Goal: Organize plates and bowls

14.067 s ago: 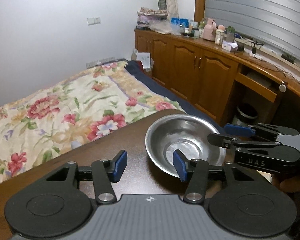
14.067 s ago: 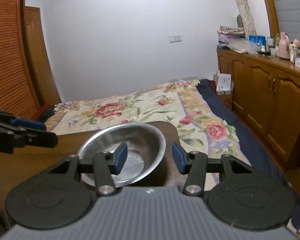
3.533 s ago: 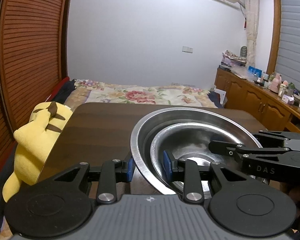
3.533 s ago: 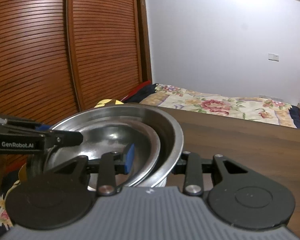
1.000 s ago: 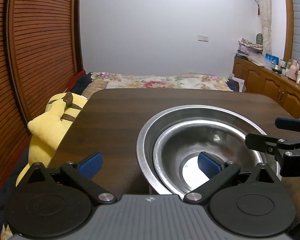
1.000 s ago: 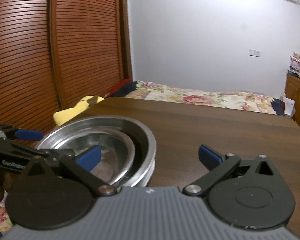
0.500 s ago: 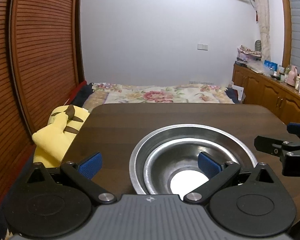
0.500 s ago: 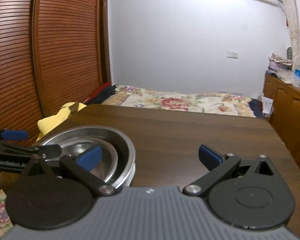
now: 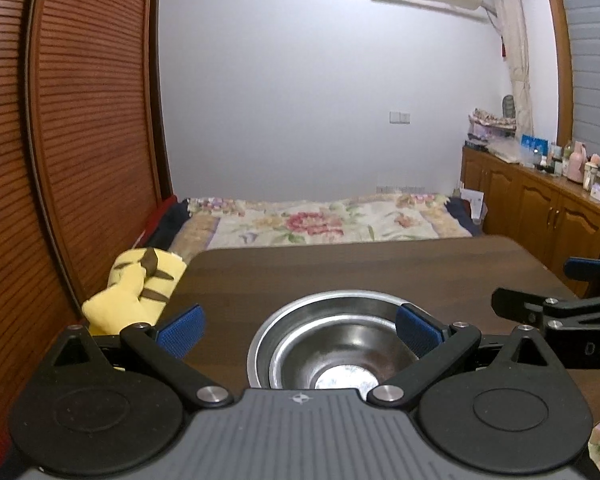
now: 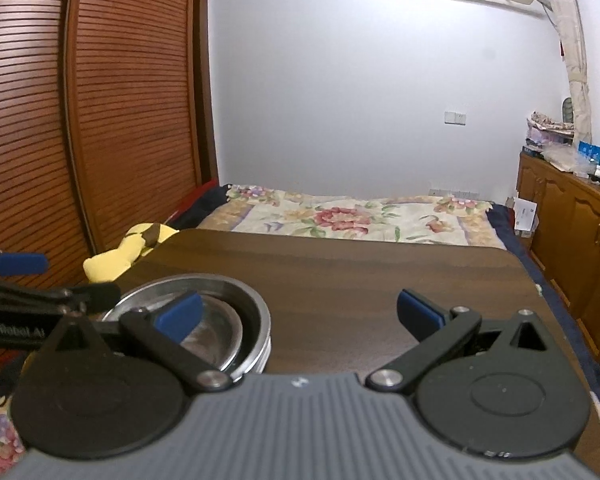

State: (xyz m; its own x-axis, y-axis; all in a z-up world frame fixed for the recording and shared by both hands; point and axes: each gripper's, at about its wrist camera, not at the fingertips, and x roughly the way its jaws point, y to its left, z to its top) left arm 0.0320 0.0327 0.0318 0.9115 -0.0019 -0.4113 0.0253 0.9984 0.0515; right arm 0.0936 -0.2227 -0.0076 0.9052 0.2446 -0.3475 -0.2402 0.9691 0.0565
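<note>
Bedroom: louvred wooden wardrobe doors (image 9: 80, 152) left; white wall (image 9: 300, 100) ahead; floral-covered bed (image 9: 324, 222) beyond dark table (image 9: 360, 268); wooden cabinets (image 9: 540, 208) right.

Nested steel bowls (image 9: 342, 344), upright on table (image 9: 340, 268)

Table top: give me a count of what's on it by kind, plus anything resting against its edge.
Steel bowls, nested on the table: 2, the outer bowl and the inner bowl
Yellow plush toy beside the table's left edge: 1
Plates: 0 in view
Total: 3
</note>
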